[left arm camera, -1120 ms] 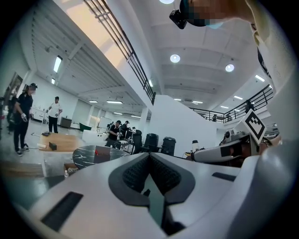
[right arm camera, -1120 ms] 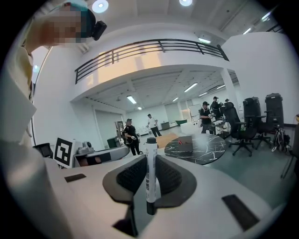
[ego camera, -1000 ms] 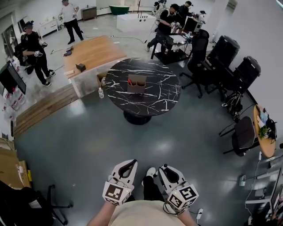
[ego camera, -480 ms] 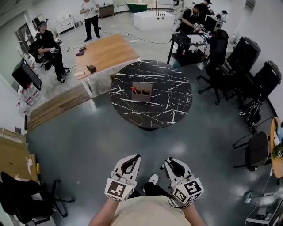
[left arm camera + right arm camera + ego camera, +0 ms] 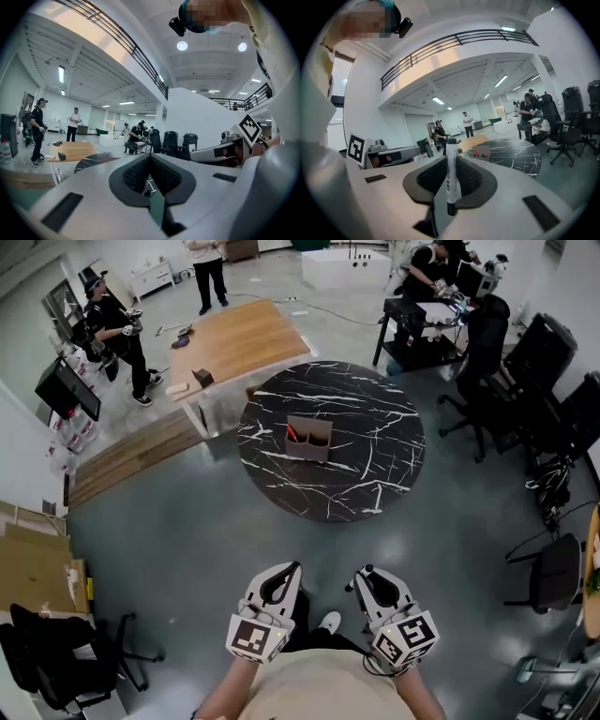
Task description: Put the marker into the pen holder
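Pinching a white marker (image 5: 451, 176) upright, the right hand-held gripper (image 5: 367, 570) points forward at bottom centre beside the left hand-held gripper (image 5: 289, 568), whose jaws are pressed together with nothing between them. The marker's barrel print is too small to read. The pen holder (image 5: 308, 438) stands on the black marble table (image 5: 375, 465), upper centre.

From the tips of the left gripper (image 5: 286, 570) and the right gripper (image 5: 367, 571), bare grey floor (image 5: 197, 521) runs straight ahead to the round black table (image 5: 375, 460). The cardboard pen holder (image 5: 309, 439) stands on it, ahead and slightly left, with open marble on every side. Something red sits in the holder's left end. A wooden table (image 5: 239, 338) stands just beyond, further left. Office chairs (image 5: 553, 573) crowd the far right, and a black chair (image 5: 56, 657) with flat cardboard (image 5: 37, 573) the far left. The marker (image 5: 451, 173) fills the right jaws. The left jaws are pressed together with no gap.
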`<action>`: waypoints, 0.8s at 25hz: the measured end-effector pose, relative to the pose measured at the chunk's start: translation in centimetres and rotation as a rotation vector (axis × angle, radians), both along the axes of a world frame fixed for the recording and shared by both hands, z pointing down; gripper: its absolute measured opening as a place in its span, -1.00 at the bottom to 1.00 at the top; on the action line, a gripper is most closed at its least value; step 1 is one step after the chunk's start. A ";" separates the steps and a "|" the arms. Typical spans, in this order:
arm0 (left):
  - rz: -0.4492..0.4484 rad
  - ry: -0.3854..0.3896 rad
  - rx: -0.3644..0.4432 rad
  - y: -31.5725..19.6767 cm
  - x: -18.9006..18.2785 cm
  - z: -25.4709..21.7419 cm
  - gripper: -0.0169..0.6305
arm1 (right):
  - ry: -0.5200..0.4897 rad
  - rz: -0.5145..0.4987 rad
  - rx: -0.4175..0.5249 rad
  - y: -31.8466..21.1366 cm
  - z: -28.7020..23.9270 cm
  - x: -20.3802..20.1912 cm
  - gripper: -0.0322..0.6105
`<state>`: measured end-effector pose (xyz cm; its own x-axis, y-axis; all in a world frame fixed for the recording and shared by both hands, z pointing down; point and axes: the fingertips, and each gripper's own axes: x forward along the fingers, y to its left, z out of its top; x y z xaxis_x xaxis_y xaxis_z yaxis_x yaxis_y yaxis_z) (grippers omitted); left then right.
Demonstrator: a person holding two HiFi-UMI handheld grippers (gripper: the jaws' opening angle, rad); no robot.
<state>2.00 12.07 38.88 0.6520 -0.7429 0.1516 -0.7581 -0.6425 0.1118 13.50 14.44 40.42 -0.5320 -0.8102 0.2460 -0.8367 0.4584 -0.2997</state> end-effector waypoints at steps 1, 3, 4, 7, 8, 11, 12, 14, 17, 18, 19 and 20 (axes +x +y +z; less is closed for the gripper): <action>0.005 0.003 -0.004 -1.1 0.1 0.3 -0.92 | 0.004 0.004 -0.006 -0.8 0.2 0.0 -0.67; 0.018 0.012 -0.013 -3.4 0.2 0.9 -0.92 | 0.007 0.022 -0.021 -2.6 0.6 0.0 -0.67; 0.027 0.019 -0.014 -4.8 0.3 1.1 -0.92 | 0.008 0.034 -0.029 -3.6 0.8 -0.1 -0.67; 0.054 0.057 0.006 -9.2 0.3 0.9 -0.92 | 0.016 0.065 -0.050 -6.8 1.0 -0.5 -0.67; 0.060 0.077 0.024 -10.8 0.3 0.5 -0.92 | 0.020 0.073 -0.054 -8.1 1.0 -0.7 -0.67; 0.079 0.103 0.059 -15.2 -0.1 -0.5 -0.92 | 0.029 0.086 -0.054 -12.1 0.8 -1.5 -0.67; 0.084 0.108 0.065 -16.4 -0.4 -0.7 -0.92 | 0.031 0.091 -0.054 -13.3 0.6 -1.8 -0.67; 0.089 0.121 0.068 -18.4 -1.2 -1.2 -0.92 | 0.037 0.098 -0.051 -15.4 0.1 -2.6 -0.67; 0.093 0.125 0.048 -21.0 -2.9 -1.1 -0.92 | 0.049 0.096 -0.026 -18.3 -0.5 -4.2 -0.67; 0.094 0.123 0.041 -21.9 -3.4 -1.0 -0.92 | 0.062 0.088 -0.017 -19.4 -0.6 -4.7 -0.67; 0.096 0.119 0.036 -22.8 -3.8 -1.0 -0.92 | 0.075 0.078 -0.009 -20.4 -0.8 -5.2 -0.67; 0.095 0.120 0.038 -23.5 -4.2 -1.1 -0.92 | 0.087 0.067 -0.003 -21.4 -1.0 -5.6 -0.67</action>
